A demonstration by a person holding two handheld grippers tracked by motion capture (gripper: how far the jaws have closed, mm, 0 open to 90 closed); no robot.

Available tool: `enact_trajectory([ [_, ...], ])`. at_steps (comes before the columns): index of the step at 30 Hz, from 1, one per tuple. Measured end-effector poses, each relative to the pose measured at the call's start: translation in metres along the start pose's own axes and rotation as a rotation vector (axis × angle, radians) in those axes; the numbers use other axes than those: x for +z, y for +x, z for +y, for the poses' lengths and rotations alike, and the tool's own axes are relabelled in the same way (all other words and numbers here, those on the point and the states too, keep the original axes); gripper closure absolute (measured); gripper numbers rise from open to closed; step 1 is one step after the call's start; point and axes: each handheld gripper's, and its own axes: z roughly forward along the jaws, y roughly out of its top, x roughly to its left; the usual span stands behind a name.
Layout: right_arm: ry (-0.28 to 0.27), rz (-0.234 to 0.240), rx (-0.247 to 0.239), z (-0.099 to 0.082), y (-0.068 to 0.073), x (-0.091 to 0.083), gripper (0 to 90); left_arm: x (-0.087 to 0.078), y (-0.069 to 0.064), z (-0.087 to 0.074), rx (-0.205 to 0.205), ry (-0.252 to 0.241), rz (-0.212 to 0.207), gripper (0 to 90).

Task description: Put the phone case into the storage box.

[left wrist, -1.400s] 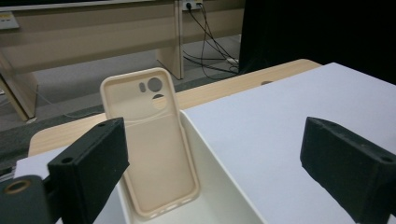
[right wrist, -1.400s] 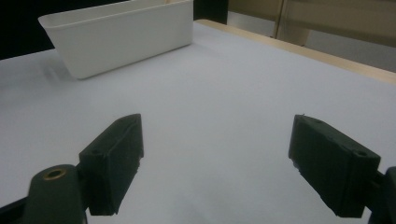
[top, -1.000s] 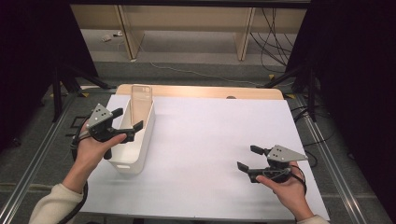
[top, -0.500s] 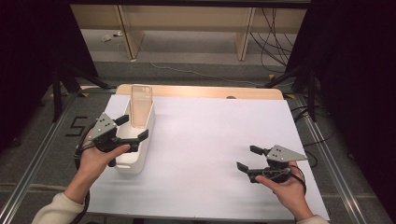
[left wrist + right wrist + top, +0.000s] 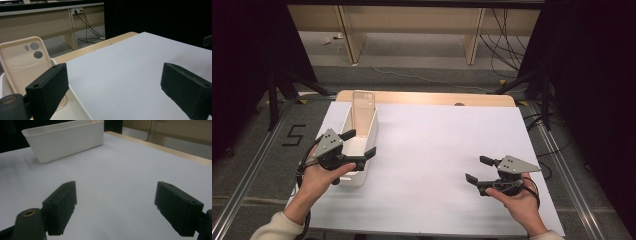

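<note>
Nearest the table's [image 5: 437, 150] front edge, the right gripper [image 5: 476, 169] sits low over the white surface toward the front right corner, held in the person's right hand [image 5: 517, 202]. Its jaws are spread wide with nothing between them; in the right gripper view the right gripper [image 5: 115, 207] looks across bare white table toward the bin [image 5: 67, 138] farther off.

A little farther in, by the left edge, the left gripper [image 5: 359, 143] is held in the left hand [image 5: 319, 175] over the near end of the bin [image 5: 362, 145]. Its jaws are also spread apart and grip nothing: one jaw lies over the bin's inside, the other over its right rim, toward the open table. The left gripper view shows the left gripper [image 5: 112, 85] with one jaw above the bin and the other above the white surface.

The bin is a long white tub running from front to back along the left edge. At its far end a phone case [image 5: 363, 107] stands upright, leaning against the far wall; the phone case [image 5: 23, 60] is cream-coloured with camera cut-outs near its top.
</note>
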Motion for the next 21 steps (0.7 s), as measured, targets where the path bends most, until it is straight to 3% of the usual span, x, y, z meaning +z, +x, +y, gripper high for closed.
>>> enact_trajectory([
  [11,0.004,0.004,0.001,0.000,0.000,0.000,19.1,-0.005,-0.001,-0.008,0.004,-0.011,-0.028,7.3],
  [21,0.008,0.005,0.012,0.000,0.001,0.000,19.1,-0.008,-0.003,-0.015,0.015,0.004,-0.028,8.4],
])
